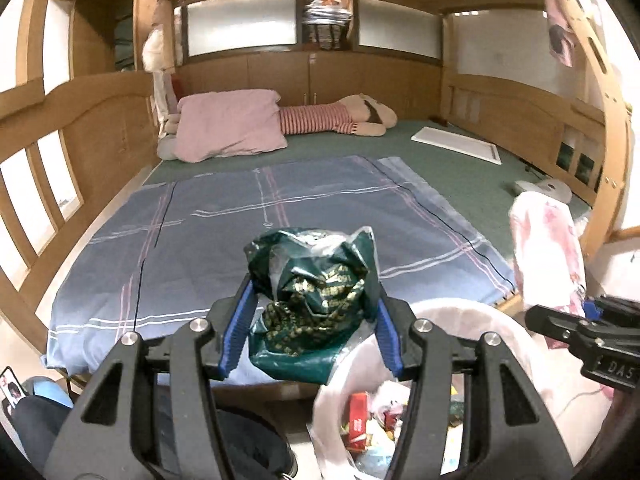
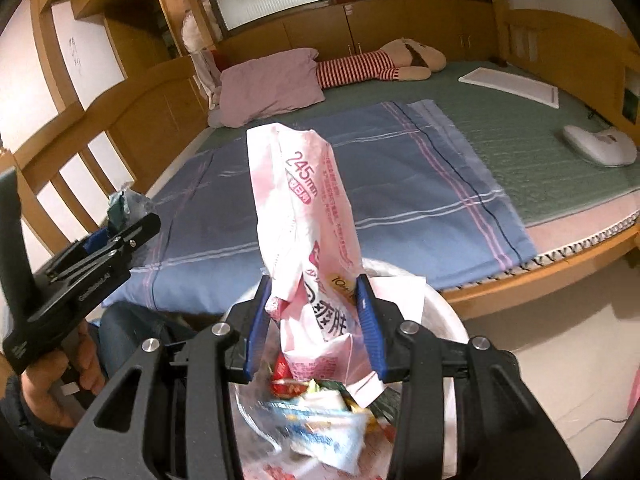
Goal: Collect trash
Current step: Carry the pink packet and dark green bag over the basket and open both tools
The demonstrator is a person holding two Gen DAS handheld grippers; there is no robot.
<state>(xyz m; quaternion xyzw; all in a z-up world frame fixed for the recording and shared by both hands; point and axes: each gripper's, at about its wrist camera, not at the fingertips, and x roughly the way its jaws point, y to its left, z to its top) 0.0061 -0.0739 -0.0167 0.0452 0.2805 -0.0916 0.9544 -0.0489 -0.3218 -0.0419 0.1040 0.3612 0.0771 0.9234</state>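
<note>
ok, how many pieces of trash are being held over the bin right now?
2. A dark green wrapper in the left hand-held gripper, and a pink-and-white package in the right hand-held gripper. More trash already lies in the bin.

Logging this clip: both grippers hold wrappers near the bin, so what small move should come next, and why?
Probably open the right gripper to drop the pink packet. It is clamped between the blue fingers and seems to sit right above the lined bin, which already holds trash. The left gripper, holding the green bag, seems to sit beside the rim.
</note>
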